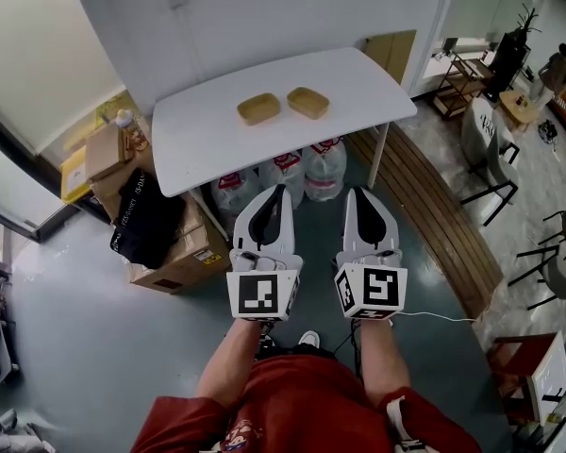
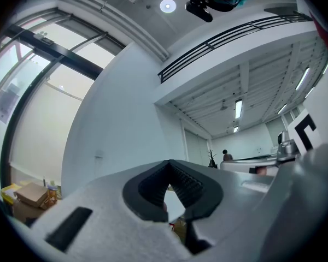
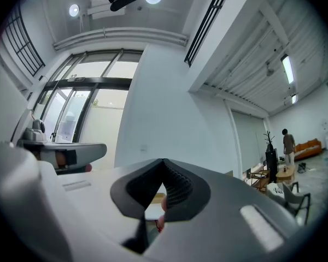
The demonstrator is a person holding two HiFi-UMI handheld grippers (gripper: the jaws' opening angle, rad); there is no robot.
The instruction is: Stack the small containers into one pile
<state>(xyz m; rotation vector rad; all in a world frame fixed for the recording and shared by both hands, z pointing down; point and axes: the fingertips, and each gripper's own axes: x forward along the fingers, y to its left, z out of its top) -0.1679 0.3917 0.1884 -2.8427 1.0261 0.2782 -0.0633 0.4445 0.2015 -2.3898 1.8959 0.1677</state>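
Both tools are held out side by side, low in front of the person. The left gripper [image 1: 277,191] has its jaws pressed together with nothing between them. The right gripper [image 1: 359,192] is the same, closed tight and empty. Well ahead of both tips stands the white table [image 1: 193,144], and on it sit the two small containers, not stacked. The left container [image 1: 258,108] lies ahead of the left gripper. The right container [image 1: 307,102] is just beside it, ahead and between the two tools, with a narrow gap separating the pair. Neither tool touches anything. Under the table, just past the tips, stand water bottles [image 1: 288,171]. Out on the left gripper's outer side are cardboard boxes [image 1: 170,258] and a black bag [image 1: 143,217].
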